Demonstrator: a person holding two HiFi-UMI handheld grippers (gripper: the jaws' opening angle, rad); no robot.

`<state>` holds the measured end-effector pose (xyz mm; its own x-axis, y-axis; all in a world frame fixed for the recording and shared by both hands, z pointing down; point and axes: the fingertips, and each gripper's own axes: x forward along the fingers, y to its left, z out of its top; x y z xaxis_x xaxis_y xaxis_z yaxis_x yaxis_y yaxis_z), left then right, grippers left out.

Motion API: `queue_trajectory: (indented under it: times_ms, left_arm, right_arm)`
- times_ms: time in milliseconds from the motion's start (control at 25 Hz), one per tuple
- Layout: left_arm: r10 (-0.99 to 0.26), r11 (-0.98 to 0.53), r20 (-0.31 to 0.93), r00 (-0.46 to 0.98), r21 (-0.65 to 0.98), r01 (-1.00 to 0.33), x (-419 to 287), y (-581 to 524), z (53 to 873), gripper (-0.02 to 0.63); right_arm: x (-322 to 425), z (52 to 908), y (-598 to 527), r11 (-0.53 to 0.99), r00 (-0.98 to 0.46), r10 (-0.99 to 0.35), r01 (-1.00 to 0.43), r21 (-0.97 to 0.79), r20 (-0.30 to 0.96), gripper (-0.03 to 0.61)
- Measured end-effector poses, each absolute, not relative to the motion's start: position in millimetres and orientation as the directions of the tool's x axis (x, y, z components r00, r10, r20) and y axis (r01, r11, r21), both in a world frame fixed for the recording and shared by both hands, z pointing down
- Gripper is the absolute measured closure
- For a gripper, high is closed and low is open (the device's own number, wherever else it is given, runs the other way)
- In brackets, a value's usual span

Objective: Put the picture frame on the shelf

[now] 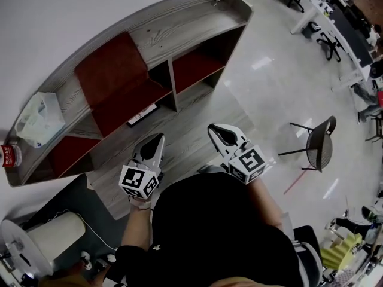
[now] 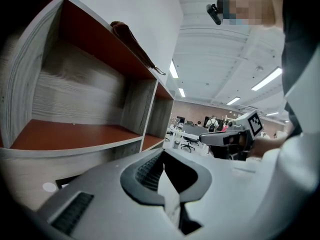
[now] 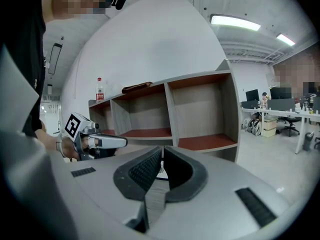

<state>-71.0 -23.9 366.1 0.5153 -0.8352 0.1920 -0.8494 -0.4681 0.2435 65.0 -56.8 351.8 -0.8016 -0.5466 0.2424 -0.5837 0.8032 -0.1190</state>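
Left gripper [image 1: 160, 138], right gripper [image 1: 215, 128] — jaws closed, nothing held. Picture frame [image 1: 142, 115] flat on floor at shelf [image 1: 173, 81] foot — clear in head view only.

My head cam: steep look down on shelf [image 1: 179, 23]. Left gripper cam close by it, tilted up; right gripper cam farther back (these catch right gripper [image 2: 202, 138], left gripper [image 3: 124, 142] in turn). All share shelf.

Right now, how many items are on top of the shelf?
3, head view: dark red cloth mid-top; white plastic bag further left; red-labelled bottle at the left end, partly cut off. None seems hidden.
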Motion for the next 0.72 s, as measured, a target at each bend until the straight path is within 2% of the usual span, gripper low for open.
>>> queue_trajectory:
  times_ms: [720]
  left_arm:
    - [-0.853, -0.455, 0.157, 0.498, 0.245, -0.856, -76, -23, 355, 0.606]
  right_arm:
    - [64, 354, -50, 0.797, -0.798, -0.554, -0.591, -0.128, 0.238, 0.572]
